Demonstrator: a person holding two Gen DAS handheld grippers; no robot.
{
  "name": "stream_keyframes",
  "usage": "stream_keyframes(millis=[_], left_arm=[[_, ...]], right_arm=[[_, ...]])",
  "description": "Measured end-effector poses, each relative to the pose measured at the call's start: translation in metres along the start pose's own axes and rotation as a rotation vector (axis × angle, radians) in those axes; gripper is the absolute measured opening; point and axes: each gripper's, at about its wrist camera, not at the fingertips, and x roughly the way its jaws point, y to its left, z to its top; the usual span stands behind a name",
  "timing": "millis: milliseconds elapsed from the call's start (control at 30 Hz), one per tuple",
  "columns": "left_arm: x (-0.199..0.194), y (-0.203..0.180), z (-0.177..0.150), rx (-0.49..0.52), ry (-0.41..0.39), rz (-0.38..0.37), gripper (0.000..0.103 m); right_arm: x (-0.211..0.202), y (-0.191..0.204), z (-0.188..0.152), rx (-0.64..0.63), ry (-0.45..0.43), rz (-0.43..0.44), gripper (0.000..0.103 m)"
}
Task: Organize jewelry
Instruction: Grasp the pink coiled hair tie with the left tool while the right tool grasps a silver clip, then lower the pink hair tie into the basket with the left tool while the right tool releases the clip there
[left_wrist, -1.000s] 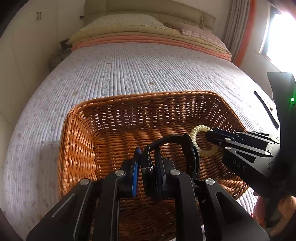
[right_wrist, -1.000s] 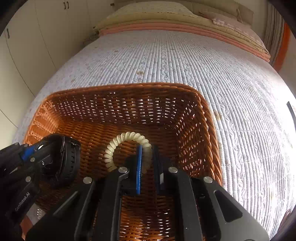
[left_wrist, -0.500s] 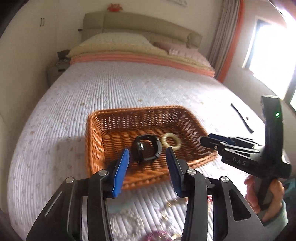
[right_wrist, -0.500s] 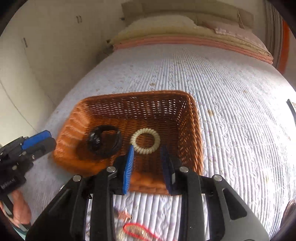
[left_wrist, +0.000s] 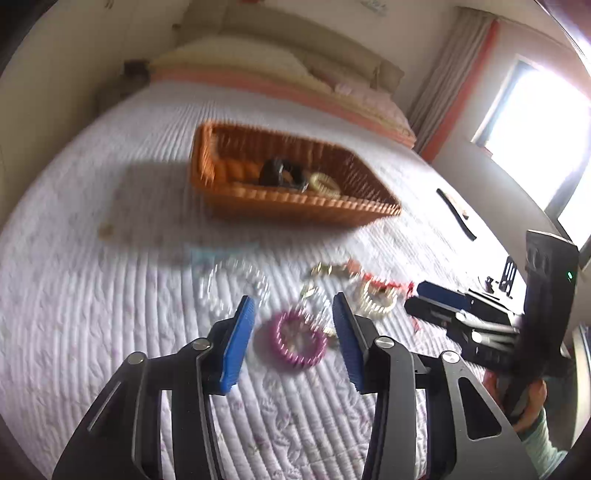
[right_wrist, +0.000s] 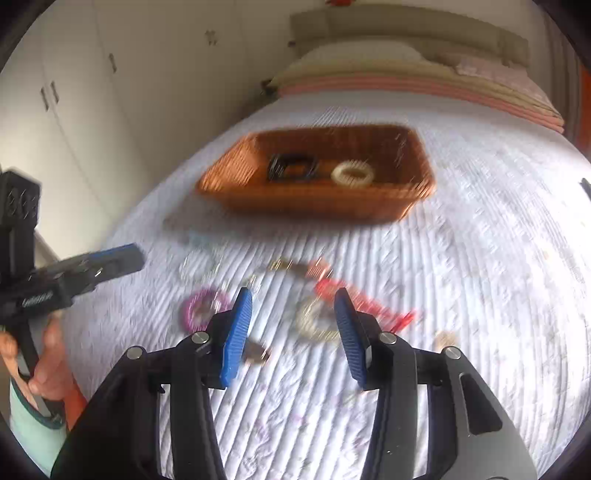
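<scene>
Currently, left wrist view: the left gripper (left_wrist: 293, 321) is seen spread wide with nothing between its blue pads (left_wrist: 236, 343). Directly ahead of the gap, a purple coil bracelet (left_wrist: 297, 343) is seen lying on the white quilt (left_wrist: 110, 295). Ahead-left of the fingers a clear beaded loop (left_wrist: 232, 284) is made out, heavily blurred. Ahead-right, a cream bracelet (left_wrist: 376, 299) and some gold and red pieces (left_wrist: 343, 271) are seen close together; detail is lost to motion blur. Further ahead, the wicker basket (left_wrist: 288, 206) is seen resting on the quilt, with a black band (left_wrist: 282, 175) and a cream coil ring (left_wrist: 325, 184) lying side by side inside it. The right gripper (left_wrist: 424, 299) is seen at the right edge, held low over the quilt; its opening cannot be judged from this angle.

Right wrist view: the right gripper (right_wrist: 293, 321) is likewise seen released, pads wide apart, nothing held. Within the gap, slightly right, the cream bracelet (right_wrist: 317, 323) is seen on the quilt (right_wrist: 480, 277), touching a red cord (right_wrist: 362, 299). The purple coil bracelet (right_wrist: 203, 308) is found just left of the left pad. The basket (right_wrist: 317, 201) is seen well ahead, holding the black band (right_wrist: 291, 168) and cream coil ring (right_wrist: 352, 174). The left gripper (right_wrist: 129, 258) is seen at far left, gripped by a hand (right_wrist: 44, 365).
</scene>
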Motion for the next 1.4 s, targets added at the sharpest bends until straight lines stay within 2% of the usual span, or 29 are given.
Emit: stream_keyframes(millis=[67,200,300,400,467,500,700,867,967,1033,1167,1300,1400], left_arm=[[0.018,0.006,-0.007,-0.008,0.046,0.004,0.033],[0.040,0.008,-0.011,0.002,0.094,0.019,0.033],[0.055,0.003,-0.014,0.009,0.142,0.086,0.028],[0.056,0.003,-0.017,0.031,0.147,0.116,0.025],[0.055,0.001,-0.018,0.044,0.157,0.142,0.013],[0.054,0.002,-0.019,0.052,0.163,0.156,0.010],[0.034,0.007,-0.028,0.096,0.178,0.195,0.010],[0.020,0.012,-0.039,0.093,0.168,0.188,0.013],[0.016,0.011,-0.044,0.090,0.162,0.179,0.020],[0.015,0.008,-0.049,0.095,0.157,0.185,0.021],[0.012,0.010,-0.052,0.080,0.144,0.183,0.021],[0.010,0.012,-0.051,0.064,0.143,0.168,0.021],[0.008,0.011,-0.055,0.062,0.142,0.159,0.021]], right_arm=[[0.016,0.006,-0.007,-0.010,0.027,0.003,0.043],[0.031,0.014,-0.016,-0.044,0.069,0.010,0.043],[0.045,0.016,-0.015,-0.052,0.090,0.012,0.043],[0.050,0.022,-0.014,-0.078,0.089,0.000,0.043],[0.052,0.031,-0.018,-0.113,0.089,-0.019,0.025],[0.051,0.034,-0.019,-0.122,0.084,-0.028,0.021],[0.039,0.038,-0.030,-0.126,0.110,0.017,0.020],[0.037,0.042,-0.033,-0.141,0.118,0.041,0.021],[0.037,0.043,-0.034,-0.163,0.109,0.028,0.021],[0.037,0.043,-0.034,-0.168,0.113,0.038,0.026],[0.034,0.048,-0.038,-0.187,0.123,0.024,0.027],[0.024,0.053,-0.045,-0.186,0.145,0.094,0.027],[0.022,0.055,-0.046,-0.192,0.128,0.062,0.026]])
